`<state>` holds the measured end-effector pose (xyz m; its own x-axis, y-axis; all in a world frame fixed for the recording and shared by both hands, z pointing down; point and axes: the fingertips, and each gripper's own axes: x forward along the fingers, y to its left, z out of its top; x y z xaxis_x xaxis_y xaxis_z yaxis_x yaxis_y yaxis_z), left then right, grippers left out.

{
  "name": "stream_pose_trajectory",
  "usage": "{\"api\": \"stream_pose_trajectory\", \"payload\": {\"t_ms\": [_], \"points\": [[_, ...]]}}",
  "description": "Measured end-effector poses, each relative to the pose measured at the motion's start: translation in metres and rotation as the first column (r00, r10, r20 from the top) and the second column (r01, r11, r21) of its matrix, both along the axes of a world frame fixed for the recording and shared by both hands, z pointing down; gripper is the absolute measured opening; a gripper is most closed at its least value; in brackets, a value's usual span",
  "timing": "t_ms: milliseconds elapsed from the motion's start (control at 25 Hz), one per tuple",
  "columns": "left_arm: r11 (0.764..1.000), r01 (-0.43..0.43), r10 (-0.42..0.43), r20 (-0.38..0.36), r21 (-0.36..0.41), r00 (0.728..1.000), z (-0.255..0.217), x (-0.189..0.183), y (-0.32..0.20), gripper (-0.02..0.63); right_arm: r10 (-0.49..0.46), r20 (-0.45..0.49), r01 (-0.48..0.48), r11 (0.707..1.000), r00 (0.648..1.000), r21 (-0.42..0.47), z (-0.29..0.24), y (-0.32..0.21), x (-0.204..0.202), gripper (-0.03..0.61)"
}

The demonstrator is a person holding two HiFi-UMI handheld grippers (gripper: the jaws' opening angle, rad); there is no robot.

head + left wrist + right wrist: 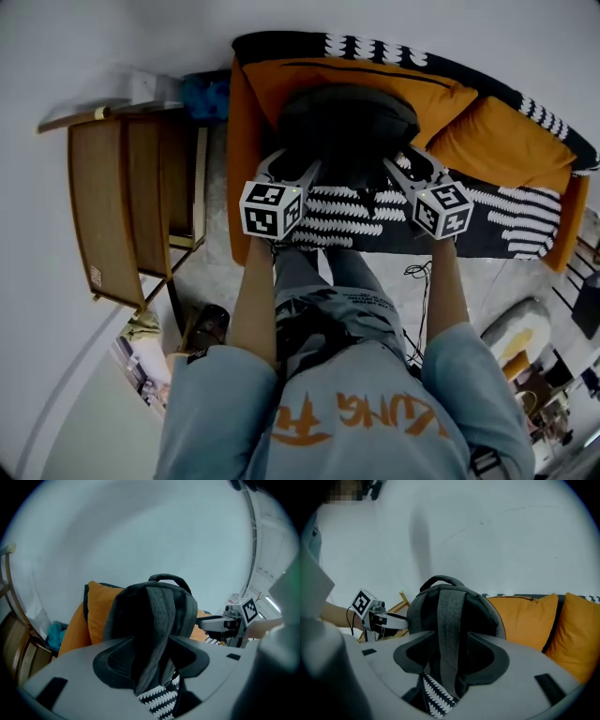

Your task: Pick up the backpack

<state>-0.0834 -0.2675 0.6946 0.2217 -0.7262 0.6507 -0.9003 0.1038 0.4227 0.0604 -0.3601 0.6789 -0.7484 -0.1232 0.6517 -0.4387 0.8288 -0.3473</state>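
A dark grey backpack (347, 127) stands upright on the sofa seat against an orange cushion (375, 84). My left gripper (292, 167) reaches its left side and my right gripper (412, 164) its right side. In the left gripper view the jaws of the left gripper (152, 651) stand open, with a grey shoulder strap (157, 630) hanging loose between them. The right gripper view shows the right gripper (452, 651) open too, the other strap (450, 625) running between its jaws. The carry handle (168, 579) arches on top.
The orange sofa (242, 169) carries a black throw with white marks (506, 220) and a second orange cushion (511, 141). A wooden cane chair (122, 206) stands at the left, with blue cloth (206, 94) behind it. A white wall rises behind the sofa. My knees press near the seat's front.
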Motion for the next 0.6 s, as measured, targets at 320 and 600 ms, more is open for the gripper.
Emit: {"api": "stream_pose_trajectory", "payload": {"t_ms": [320,600], "points": [[0.997,-0.077,0.078,-0.087,0.014,0.993,0.008,0.011,-0.014,0.241,-0.11,0.022,0.111,0.991,0.994,-0.068,0.015,0.006,-0.017,0.219],[0.994,-0.105,0.108,-0.141,0.031,0.984,0.011,0.023,-0.029,0.238,-0.13,0.028,0.132,0.988,0.991,-0.076,0.022,0.006,-0.034,0.184]]}}
